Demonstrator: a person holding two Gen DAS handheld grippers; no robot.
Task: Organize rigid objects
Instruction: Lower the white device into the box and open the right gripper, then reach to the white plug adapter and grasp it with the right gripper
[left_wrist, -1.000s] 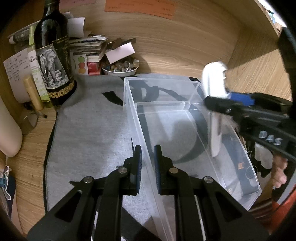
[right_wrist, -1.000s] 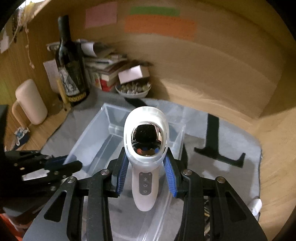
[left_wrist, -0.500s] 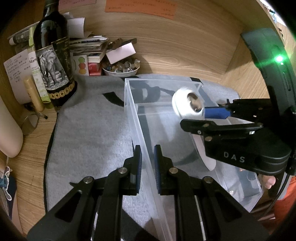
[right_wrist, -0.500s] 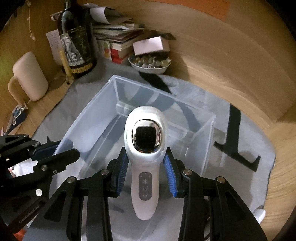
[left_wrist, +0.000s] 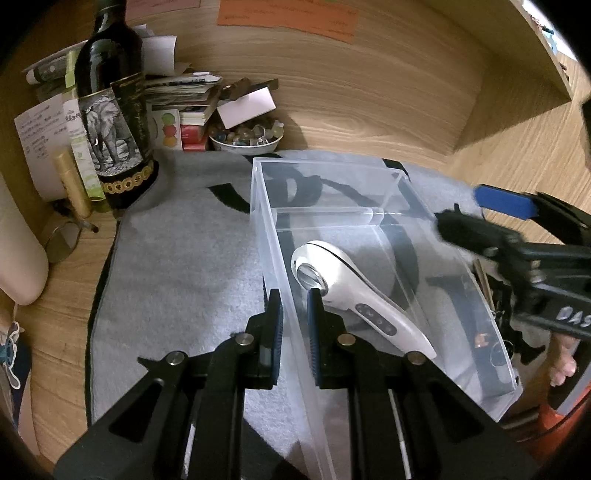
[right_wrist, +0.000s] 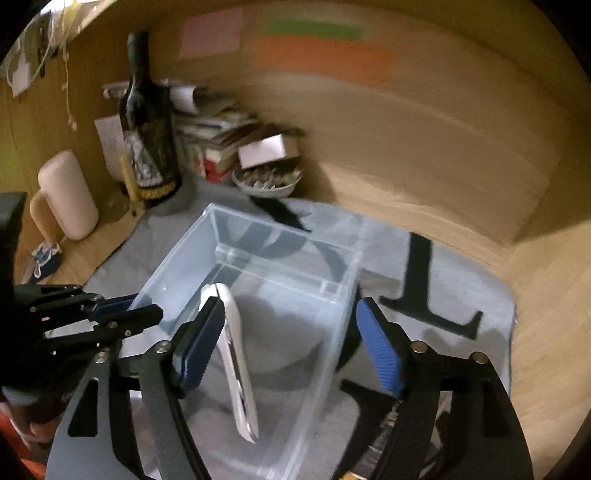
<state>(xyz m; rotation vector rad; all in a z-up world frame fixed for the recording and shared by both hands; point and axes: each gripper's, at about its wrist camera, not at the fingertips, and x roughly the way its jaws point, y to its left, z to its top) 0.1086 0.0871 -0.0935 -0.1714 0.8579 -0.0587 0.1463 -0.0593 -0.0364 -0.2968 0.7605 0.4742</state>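
My left gripper (left_wrist: 293, 317) is clamped on the near left wall of the clear plastic bin (left_wrist: 391, 173) on the grey mat (left_wrist: 177, 266). The white handheld massager (left_wrist: 354, 295) lies inside the bin's large near compartment, head toward the far end. My right gripper (right_wrist: 291, 339), jaws opening and clear of the massager, is above the bin's right side.

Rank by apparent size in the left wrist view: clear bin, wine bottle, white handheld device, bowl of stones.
1. clear bin
2. wine bottle
3. white handheld device, though nearer the camera than the bottle, so the order of these two is unsure
4. bowl of stones
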